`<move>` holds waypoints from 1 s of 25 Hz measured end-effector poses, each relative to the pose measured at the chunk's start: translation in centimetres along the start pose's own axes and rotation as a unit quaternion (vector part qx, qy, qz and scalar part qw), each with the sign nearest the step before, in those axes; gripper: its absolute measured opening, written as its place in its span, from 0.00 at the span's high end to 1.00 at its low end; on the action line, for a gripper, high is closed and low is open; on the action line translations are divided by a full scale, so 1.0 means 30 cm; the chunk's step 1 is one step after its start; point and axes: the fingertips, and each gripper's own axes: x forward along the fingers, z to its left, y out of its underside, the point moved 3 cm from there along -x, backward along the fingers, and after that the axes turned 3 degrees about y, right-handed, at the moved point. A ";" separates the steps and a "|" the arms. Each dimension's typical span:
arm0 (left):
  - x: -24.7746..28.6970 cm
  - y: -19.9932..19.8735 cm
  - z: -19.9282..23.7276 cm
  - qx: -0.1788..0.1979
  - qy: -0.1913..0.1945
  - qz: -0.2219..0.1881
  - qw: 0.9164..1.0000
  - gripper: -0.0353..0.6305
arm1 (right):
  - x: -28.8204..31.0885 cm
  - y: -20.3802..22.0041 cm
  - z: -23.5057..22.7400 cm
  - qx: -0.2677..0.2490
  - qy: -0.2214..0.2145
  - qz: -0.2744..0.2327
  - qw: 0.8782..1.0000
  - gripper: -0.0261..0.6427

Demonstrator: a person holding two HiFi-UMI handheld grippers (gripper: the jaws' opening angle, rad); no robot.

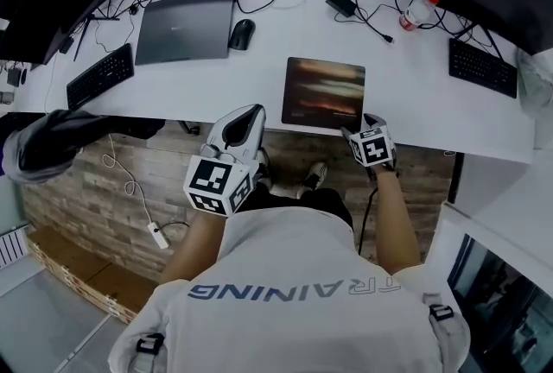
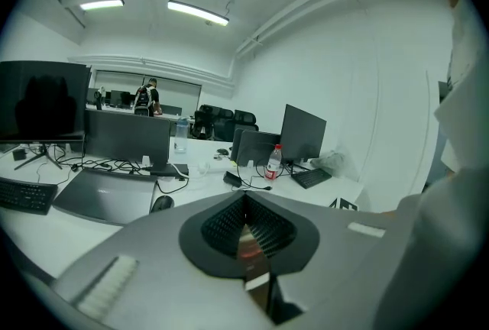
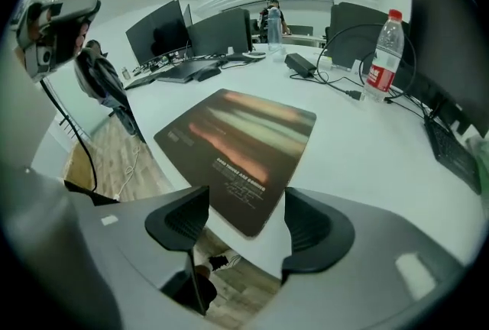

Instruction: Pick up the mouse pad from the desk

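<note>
Dark mouse pad (image 1: 324,92) w/ a reddish streak across it is lying flat on the white desk (image 1: 415,86), centre of the head view, its near edge running close along the desk's front edge. Nothing is resting on it.

Right gripper (image 1: 366,124) is hanging at the pad's lower-right corner in the head view. In the right gripper view its jaws (image 3: 244,218) are standing wide apart w/ that corner of the pad (image 3: 237,153) lying just ahead of the gap. Neither pad is touching it, so nothing is gripped yet.

Left gripper (image 1: 249,114) is sitting lower left of the pad, off the desk edge over the floor. In its own view the jaws (image 2: 246,233) are pressed together w/ nothing between them.

Step in hand, as I'm reading it: lining up on the corner for the grab. The pad looks thin and floppy and is hugging the surface, so a straight pinch from above will prob. just skid. Better, imo, to bring one jaw in under the corner from the desk edge, the other on top, then close firmly and lift slowly. If the lower jaw can't get under, dragging the pad a bit past the edge first should give it room. Laptop (image 1: 184,26) and mouse (image 1: 241,34), upper left, are well apart from all this.
</note>
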 end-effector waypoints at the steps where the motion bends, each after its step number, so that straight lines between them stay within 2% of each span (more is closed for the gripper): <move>1: -0.003 0.004 0.003 -0.001 -0.001 0.000 1.000 0.95 | 0.010 0.007 0.003 -0.003 0.002 0.003 1.000 0.48; 15: -0.007 0.011 0.016 -0.004 0.006 0.003 1.000 0.95 | 0.011 0.007 0.006 0.002 0.008 0.003 1.000 0.55; 19: -0.015 0.003 0.007 -0.002 0.010 0.000 1.000 0.95 | 0.014 0.011 0.020 0.004 0.007 0.007 1.000 0.60; 25: -0.032 -0.007 0.014 0.001 0.011 -0.005 1.000 0.95 | -0.010 0.000 0.048 -0.008 0.026 0.003 1.000 0.74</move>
